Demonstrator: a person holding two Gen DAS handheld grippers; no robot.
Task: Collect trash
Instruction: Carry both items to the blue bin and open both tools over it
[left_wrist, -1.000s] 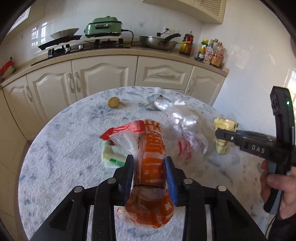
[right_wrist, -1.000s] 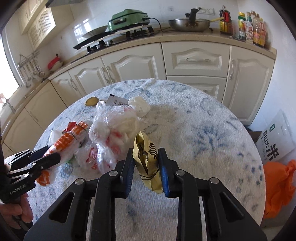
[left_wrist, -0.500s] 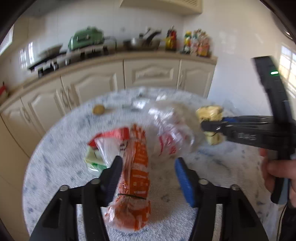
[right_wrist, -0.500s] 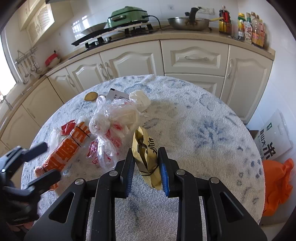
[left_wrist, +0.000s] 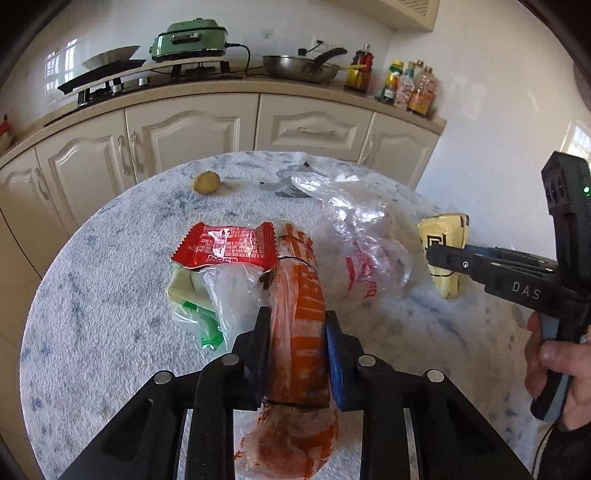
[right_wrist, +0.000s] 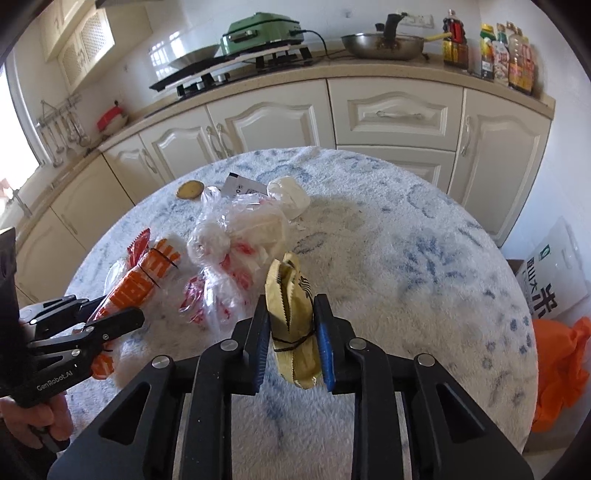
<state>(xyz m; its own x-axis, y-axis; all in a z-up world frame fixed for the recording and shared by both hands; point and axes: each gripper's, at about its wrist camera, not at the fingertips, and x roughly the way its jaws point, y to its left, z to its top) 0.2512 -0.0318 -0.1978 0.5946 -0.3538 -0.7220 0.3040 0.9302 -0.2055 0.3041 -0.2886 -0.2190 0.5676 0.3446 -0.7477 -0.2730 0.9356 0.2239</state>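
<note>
Orange wrapper (left_wrist: 299, 332) base cut off by frame edge, bottle labels (right_wrist: 506, 59) too small to read

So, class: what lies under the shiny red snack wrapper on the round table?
Under the shiny red snack wrapper sits a crumpled clear plastic bag holding pale green and white packaging. Whatever lies deeper beneath that pile, against the blue-mottled white round table, is covered.

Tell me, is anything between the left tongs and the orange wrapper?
No. The left tongs have just closed, and their pads press directly on the orange wrapper. The clear bag lies beside it on the left, touching it but not between the pads.
</note>
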